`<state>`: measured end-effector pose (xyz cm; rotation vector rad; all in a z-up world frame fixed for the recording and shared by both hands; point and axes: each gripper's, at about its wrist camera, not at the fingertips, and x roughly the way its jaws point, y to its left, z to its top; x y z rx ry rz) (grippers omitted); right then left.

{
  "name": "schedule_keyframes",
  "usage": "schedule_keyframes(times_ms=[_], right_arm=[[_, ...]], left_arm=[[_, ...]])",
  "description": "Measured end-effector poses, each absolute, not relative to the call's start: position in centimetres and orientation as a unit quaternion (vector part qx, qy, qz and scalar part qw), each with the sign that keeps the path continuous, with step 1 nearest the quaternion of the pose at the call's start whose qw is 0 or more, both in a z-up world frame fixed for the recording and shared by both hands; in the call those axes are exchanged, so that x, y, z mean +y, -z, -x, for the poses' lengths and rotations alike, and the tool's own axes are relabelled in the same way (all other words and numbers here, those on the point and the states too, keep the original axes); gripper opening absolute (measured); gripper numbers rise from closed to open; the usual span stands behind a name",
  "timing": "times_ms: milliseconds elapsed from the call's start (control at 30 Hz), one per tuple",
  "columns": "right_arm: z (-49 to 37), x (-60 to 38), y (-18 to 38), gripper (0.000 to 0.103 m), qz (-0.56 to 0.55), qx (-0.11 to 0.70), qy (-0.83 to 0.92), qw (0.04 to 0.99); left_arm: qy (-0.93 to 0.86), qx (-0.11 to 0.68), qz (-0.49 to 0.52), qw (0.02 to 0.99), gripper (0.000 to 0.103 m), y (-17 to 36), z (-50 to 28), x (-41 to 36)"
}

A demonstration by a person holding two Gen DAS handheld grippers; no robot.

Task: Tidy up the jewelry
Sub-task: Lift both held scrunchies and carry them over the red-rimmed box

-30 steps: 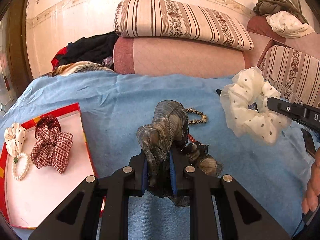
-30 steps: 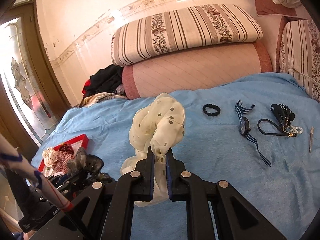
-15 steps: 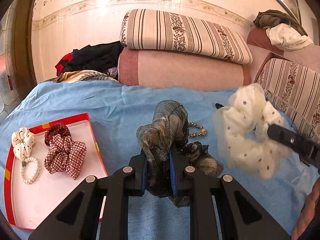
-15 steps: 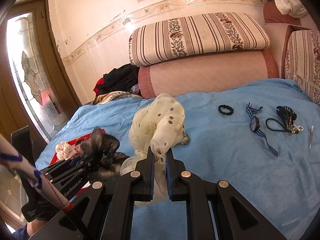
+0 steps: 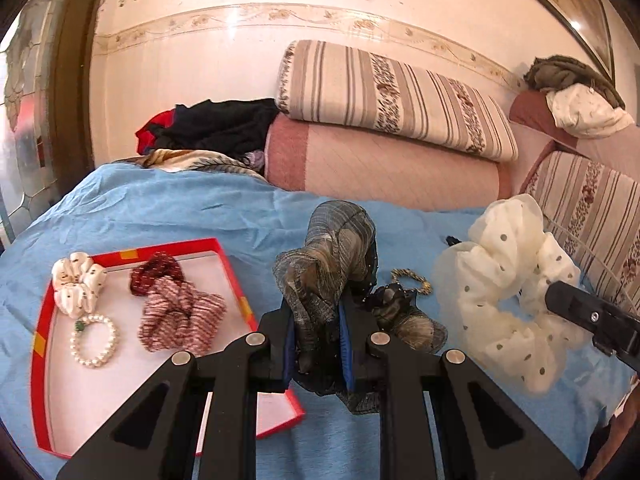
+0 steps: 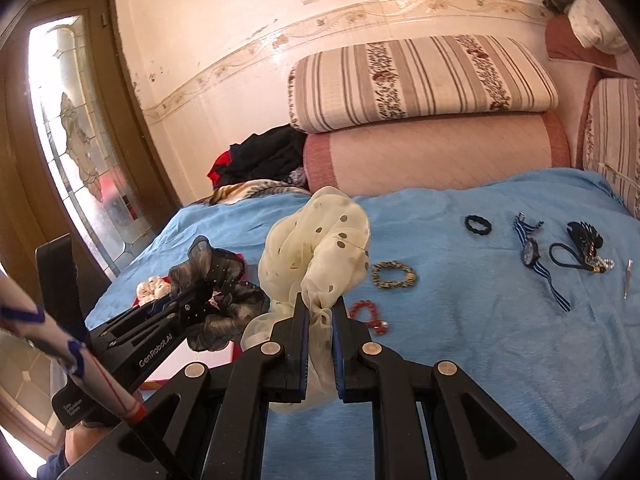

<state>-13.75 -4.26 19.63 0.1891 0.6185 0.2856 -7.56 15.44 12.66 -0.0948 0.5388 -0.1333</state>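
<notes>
My left gripper is shut on a grey-brown plaid scrunchie, lifted just right of the red tray. In the tray lie a white dotted scrunchie, a red checked scrunchie and a pearl bracelet. My right gripper is shut on a cream polka-dot scrunchie, held above the blue bedspread; in the left wrist view the cream scrunchie hangs at the right. The left gripper shows at the left of the right wrist view, over the tray.
On the blue bedspread lie a gold chain bracelet, a red bead bracelet, a black hair tie, a striped-strap watch, a black clip with cord and tweezers. Bolsters and clothes line the back.
Both grippers rose and shifted left toward the tray, each still holding its scrunchie. The tray now lies closer under the left gripper, and the cream scrunchie came nearer.
</notes>
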Motion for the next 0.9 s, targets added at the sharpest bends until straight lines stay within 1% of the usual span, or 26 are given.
schedule_keyframes(times_ms=[300, 567, 900], right_arm=[[14.6, 0.5, -20.1, 0.011, -0.065, 0.308, -0.176, 0.933], [14.8, 5.1, -19.5, 0.011, -0.056, 0.322, -0.225, 0.918], [13.2, 9.8, -18.8, 0.011, -0.078, 0.339, -0.275, 0.896]], left_arm=[[0.037, 0.254, 0.071, 0.964, 0.017, -13.4, 9.1, 20.5], [-0.004, 0.257, 0.085, 0.963, 0.017, -12.8, 11.0, 25.7], [-0.064, 0.271, 0.124, 0.952, 0.017, -11.7, 12.3, 32.1]])
